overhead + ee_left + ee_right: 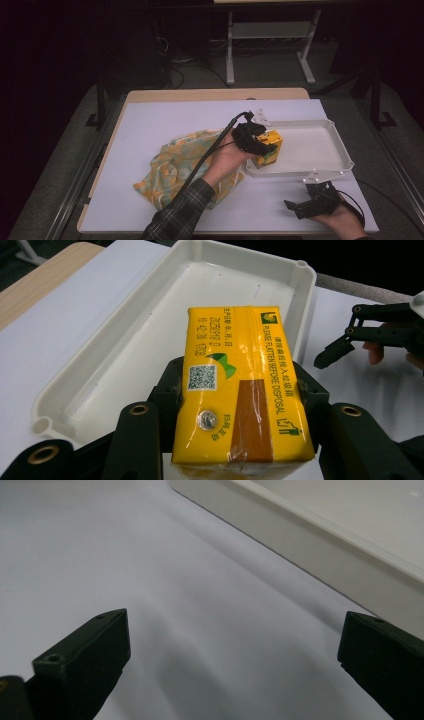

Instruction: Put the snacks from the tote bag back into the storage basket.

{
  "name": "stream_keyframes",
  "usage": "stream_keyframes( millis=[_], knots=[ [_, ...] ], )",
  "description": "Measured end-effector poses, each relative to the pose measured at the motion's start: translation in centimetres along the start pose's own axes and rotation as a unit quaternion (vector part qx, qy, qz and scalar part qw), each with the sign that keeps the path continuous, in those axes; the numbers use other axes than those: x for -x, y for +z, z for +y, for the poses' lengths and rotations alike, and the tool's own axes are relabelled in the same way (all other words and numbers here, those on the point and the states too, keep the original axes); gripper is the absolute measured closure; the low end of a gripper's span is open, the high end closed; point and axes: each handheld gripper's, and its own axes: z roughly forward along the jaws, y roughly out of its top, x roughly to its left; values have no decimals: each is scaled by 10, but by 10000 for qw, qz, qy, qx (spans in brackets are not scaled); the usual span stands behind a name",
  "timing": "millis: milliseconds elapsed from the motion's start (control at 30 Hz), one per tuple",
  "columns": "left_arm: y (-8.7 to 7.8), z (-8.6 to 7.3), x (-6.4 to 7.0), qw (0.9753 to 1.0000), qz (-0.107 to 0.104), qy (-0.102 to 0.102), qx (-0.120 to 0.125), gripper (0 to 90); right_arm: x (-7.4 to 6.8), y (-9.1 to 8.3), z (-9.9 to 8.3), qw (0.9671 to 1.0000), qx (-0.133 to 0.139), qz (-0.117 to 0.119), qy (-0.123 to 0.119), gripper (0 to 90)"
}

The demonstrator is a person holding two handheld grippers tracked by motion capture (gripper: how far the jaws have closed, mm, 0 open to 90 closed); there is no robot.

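A yellow drink carton [269, 148] [242, 390] with green print is held over the near left corner of the white tray [320, 152] [125, 345]. My left gripper [256, 142] [240, 405] is shut on the carton, one jaw pressing each side. My right gripper [300, 206] [235, 655] rests low over the white table sheet in front of the tray, jaws wide open with nothing between them. The tray's outer wall [310, 540] runs past it on the right.
A crumpled orange and green patterned cloth [182, 167] lies on the sheet left of the tray, under my left forearm. The tray's inside is bare. The table's wooden edge [215, 94] runs along the far side, with a stand's legs behind it.
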Motion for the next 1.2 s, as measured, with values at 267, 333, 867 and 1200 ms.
stream_keyframes(
  millis=[267, 333, 867, 1200],
  knots=[
    [10, -6, 1, 9999, 56, 27, -103, 519, 0, 0, 0, 10000, 12, 8, -3, 0],
    [12, -7, 1, 9999, 64, 9, -111, 520, 0, 0, 0, 10000, 12, 7, -4, 0],
    [21, -19, 2, 9994, 107, 58, -318, 518, 0, 1, 0, 10000, 21, 1, -18, 0],
    [19, -29, 1, 9991, 141, 107, -395, 516, 0, 1, -1, 10000, 18, -16, -31, 0]
  ],
)
